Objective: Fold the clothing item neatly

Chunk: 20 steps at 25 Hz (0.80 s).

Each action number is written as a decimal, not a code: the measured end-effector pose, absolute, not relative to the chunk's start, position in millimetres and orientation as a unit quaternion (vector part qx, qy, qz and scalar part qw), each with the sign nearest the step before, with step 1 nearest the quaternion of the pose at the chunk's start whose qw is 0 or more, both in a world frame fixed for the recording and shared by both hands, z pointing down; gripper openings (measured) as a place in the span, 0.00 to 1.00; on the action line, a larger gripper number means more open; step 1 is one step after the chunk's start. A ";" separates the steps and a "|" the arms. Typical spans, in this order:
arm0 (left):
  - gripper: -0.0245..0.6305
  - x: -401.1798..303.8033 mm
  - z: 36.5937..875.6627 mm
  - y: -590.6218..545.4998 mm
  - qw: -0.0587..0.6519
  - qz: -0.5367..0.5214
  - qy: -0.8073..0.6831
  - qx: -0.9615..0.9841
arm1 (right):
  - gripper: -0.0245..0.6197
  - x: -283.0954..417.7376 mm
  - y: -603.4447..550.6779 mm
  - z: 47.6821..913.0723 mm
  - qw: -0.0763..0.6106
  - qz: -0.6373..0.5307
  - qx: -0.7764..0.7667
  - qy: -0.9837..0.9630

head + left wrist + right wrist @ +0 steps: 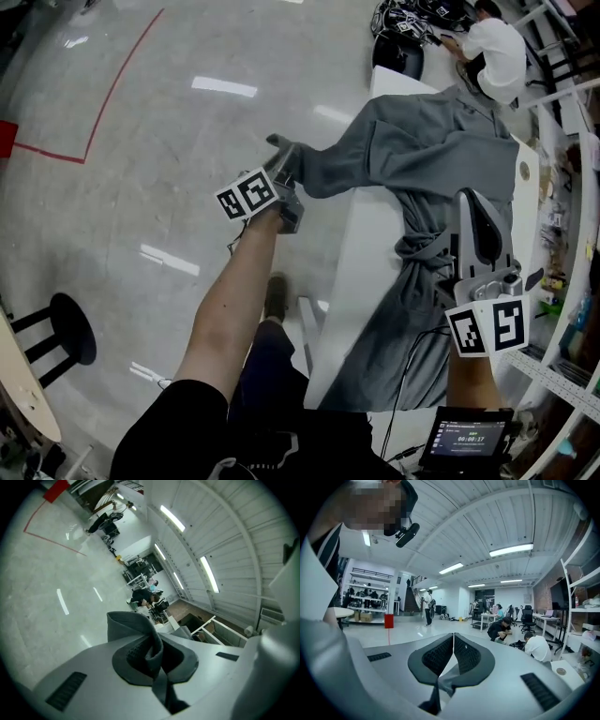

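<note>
We hold the grey long-sleeved cloth garment (422, 141) at two places. Our left gripper (281, 159) has its jaws pinching a fold at a sleeve end, raised out past the edge of the white bench (370, 253). Our right gripper (469, 202) has its jaws pressed together on a thin bit of the same cloth near the bunched middle. The rest sprawls rumpled along the bench. We judge the folding barely begun: no neat fold shows yet.

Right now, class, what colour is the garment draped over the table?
The garment is plain grey, unpatterned; the head view shows it best.
</note>
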<state>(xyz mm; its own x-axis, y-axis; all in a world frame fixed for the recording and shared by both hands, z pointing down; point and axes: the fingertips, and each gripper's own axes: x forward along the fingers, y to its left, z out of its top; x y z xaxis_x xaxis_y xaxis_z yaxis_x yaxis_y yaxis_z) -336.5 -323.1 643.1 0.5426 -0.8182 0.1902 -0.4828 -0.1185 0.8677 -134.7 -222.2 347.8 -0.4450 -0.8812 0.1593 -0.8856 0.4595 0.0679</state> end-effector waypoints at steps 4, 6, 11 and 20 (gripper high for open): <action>0.04 -334.2 586.7 -329.5 0.439 -0.128 -0.463 0.759 | 0.05 -112.2 -211.0 332.0 0.073 0.012 0.534 -0.842; 0.04 -332.5 563.0 -331.3 0.416 -0.105 -0.470 0.772 | 0.05 -99.6 -205.5 327.2 0.072 0.011 0.544 -0.836; 0.04 -316.2 502.5 -337.8 0.368 -0.071 -0.475 0.796 | 0.05 -52.9 -193.9 322.0 0.063 0.025 0.575 -0.815; 0.04 -245.7 368.4 -378.8 0.256 0.019 -0.489 0.834 | 0.05 42.8 -176.5 307.8 0.037 0.041 0.593 -0.803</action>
